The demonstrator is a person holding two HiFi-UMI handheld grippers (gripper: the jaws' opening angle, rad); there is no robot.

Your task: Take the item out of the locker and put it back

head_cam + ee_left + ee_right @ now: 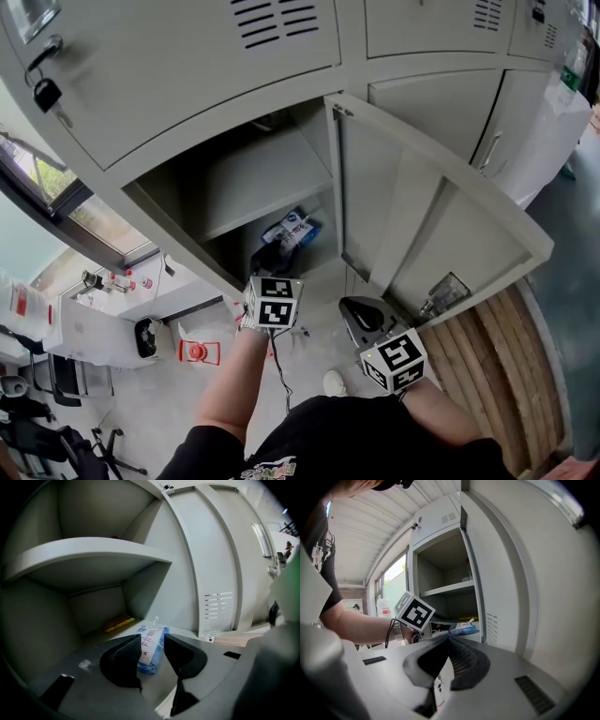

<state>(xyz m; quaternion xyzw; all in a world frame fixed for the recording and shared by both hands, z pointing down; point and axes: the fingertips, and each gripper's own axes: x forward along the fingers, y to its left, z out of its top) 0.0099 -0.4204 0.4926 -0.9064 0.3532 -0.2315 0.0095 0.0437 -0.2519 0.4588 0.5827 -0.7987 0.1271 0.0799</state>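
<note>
Head view: grey metal locker [234, 178] with its door [422, 225] swung open toward frame right and a shelf [253, 183] splitting the compartment. A blue-and-white packet [292, 228] lies on the locker floor below the shelf, near frame centre. The left gripper [272, 258] points into the lower compartment just beside the packet, marker cube below it. The right gripper [359, 317] sits lower right, outside the locker near the door's bottom edge. A padlock [45, 92] hangs at upper left. Left gripper view: jaws stand apart and the pads are not pressing on anything. The packet [151, 649] shows in the gap between them, flat on the locker floor at lower centre. A yellow item [118, 622] is further back by the rear wall, the shelf [93, 555] crosses the upper left, and the door [211, 559] fills the right. Right gripper view: jaws are shut together with nothing between them. Beyond them the left gripper's marker cube [415, 611] is at centre left, and the packet [464, 629] is inside the open locker [440, 559], centre frame.
</note>
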